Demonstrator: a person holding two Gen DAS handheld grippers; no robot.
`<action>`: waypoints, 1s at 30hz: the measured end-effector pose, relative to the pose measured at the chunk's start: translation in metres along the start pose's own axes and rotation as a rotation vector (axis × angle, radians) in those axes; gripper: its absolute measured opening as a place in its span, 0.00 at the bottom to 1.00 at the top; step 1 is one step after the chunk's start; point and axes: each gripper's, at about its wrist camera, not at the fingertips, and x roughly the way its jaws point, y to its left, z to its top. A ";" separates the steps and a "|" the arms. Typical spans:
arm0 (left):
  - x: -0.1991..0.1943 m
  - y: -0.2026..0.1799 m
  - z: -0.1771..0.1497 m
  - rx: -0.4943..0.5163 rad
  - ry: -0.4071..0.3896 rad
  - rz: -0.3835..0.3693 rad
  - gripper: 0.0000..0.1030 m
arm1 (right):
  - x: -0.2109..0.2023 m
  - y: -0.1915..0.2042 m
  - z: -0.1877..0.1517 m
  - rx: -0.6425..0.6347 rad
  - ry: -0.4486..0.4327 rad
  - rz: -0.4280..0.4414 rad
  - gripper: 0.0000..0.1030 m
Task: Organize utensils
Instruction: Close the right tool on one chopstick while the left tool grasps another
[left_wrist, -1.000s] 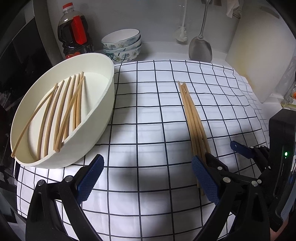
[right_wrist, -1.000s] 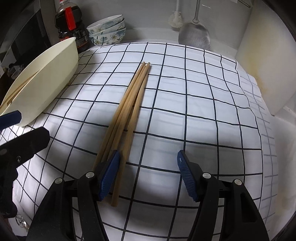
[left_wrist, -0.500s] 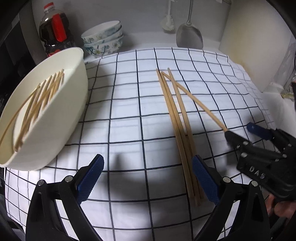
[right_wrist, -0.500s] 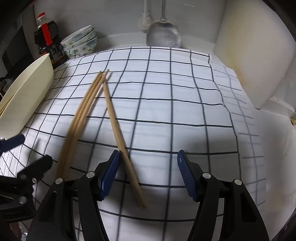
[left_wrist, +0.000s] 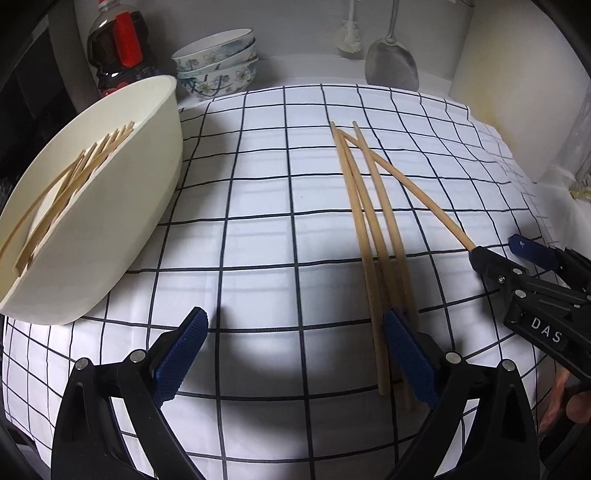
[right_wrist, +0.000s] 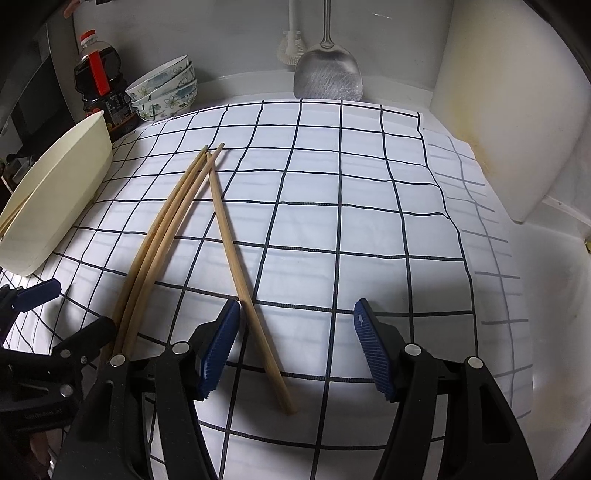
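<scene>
Both claws stand open, gripping nothing. The right claw (right_wrist: 295, 347) straddles one splayed chopstick (right_wrist: 236, 254) on the surface; closing off-centre could, seemingly, flick it against the neighbouring three chopsticks (left_wrist: 369, 236).

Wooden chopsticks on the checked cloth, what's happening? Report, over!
Left gripper open, empty. Right gripper open, one splayed wooden chopstick between its jaws, ungripped. Three wooden chopsticks bundled beside. Cream oval basin holds others. Nothing blocking.

wooden chopsticks (left_wrist: 373, 236), checked cloth (left_wrist: 258, 192), metal spatula (right_wrist: 327, 75)
</scene>
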 end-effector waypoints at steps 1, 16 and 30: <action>0.001 0.000 0.000 -0.003 0.002 -0.002 0.91 | 0.000 0.000 0.000 0.001 -0.001 -0.001 0.60; 0.010 -0.011 0.022 0.016 -0.027 -0.020 0.44 | 0.014 0.019 0.016 -0.111 -0.020 0.040 0.51; 0.009 -0.013 0.028 0.043 0.023 -0.089 0.07 | 0.009 0.023 0.022 -0.077 -0.011 0.060 0.06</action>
